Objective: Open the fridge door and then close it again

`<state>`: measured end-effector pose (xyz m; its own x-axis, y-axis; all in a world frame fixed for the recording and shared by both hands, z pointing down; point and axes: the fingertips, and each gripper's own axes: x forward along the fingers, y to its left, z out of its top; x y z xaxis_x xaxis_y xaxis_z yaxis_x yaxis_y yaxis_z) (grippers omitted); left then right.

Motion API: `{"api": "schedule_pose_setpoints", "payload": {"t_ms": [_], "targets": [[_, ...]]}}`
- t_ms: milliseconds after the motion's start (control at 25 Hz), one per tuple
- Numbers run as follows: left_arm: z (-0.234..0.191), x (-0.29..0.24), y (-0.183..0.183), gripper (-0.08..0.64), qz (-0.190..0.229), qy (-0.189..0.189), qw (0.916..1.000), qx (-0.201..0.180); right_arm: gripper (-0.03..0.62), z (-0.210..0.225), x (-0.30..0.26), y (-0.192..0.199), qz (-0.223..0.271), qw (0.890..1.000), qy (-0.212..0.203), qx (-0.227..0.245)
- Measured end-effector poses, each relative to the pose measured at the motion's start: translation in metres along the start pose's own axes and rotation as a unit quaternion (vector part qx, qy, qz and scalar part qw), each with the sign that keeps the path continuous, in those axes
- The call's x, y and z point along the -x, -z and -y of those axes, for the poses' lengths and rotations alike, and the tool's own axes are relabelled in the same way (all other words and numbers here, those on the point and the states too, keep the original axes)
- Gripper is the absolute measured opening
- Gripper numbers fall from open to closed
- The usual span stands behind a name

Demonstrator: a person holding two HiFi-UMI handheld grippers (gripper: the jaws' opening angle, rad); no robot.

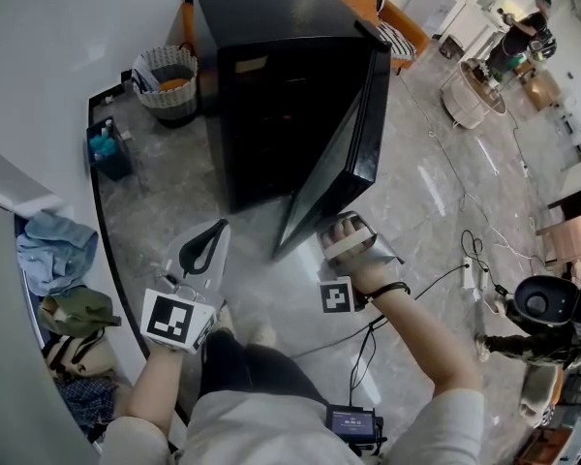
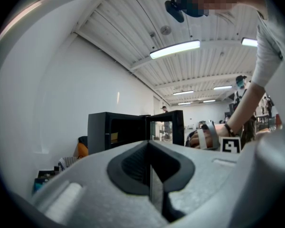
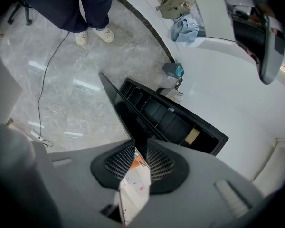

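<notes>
A black mini fridge [image 1: 261,27] stands on the marble floor against a white wall. Its door [image 1: 344,153] is swung partly open toward me, hinged at the right. My right gripper [image 1: 341,232] is shut on the door's free edge near its bottom. In the right gripper view the door edge [image 3: 118,103] runs straight into the jaws [image 3: 137,148], and the dark shelves [image 3: 166,120] show beside it. My left gripper [image 1: 208,245] hovers left of the door, shut on nothing and apart from the fridge. Beyond its jaws [image 2: 149,148] the left gripper view shows the fridge [image 2: 102,132] and the door [image 2: 165,127].
A woven basket [image 1: 167,80] and a blue bin [image 1: 107,148] sit left of the fridge. An orange sofa [image 1: 402,22] stands behind it. Clothes and bags [image 1: 53,250] lie along the curved white ledge on the left. Cables [image 1: 474,260] cross the floor at right, near a person [image 1: 542,327].
</notes>
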<state>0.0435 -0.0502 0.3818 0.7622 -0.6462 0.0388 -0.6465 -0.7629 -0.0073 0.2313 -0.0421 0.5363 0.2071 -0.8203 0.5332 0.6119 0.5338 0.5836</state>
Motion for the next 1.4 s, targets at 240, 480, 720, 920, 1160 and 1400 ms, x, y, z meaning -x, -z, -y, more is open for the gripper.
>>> {"api": "schedule_pose_setpoints", "payload": {"t_ms": [240, 480, 720, 920, 1160, 1400], "targets": [[-0.009, 0.005, 0.002, 0.002, 0.000, -0.006, 1.0000, 0.002, 0.072, 0.016, -0.006, -0.012, 0.010, 1.000, 0.004, -0.001], [-0.026, 0.013, 0.004, 0.002, -0.004, -0.020, 0.9998, 0.004, 0.074, 0.040, -0.015, -0.025, 0.020, 1.000, 0.021, -0.002], [-0.046, 0.027, 0.006, 0.002, -0.004, -0.036, 0.9993, 0.005, 0.074, 0.067, -0.025, -0.043, 0.031, 0.999, 0.041, 0.000], [-0.063, 0.036, 0.007, 0.002, -0.006, -0.050, 0.9987, 0.006, 0.074, 0.090, -0.037, -0.052, 0.034, 0.998, 0.052, -0.001], [-0.084, 0.045, 0.009, 0.002, -0.009, -0.066, 0.9977, 0.010, 0.075, 0.116, -0.051, -0.062, 0.036, 0.997, 0.062, -0.009], [-0.103, 0.051, 0.013, 0.002, -0.011, -0.076, 0.9970, 0.013, 0.074, 0.141, -0.066, -0.070, 0.036, 0.997, 0.071, -0.018]]}}
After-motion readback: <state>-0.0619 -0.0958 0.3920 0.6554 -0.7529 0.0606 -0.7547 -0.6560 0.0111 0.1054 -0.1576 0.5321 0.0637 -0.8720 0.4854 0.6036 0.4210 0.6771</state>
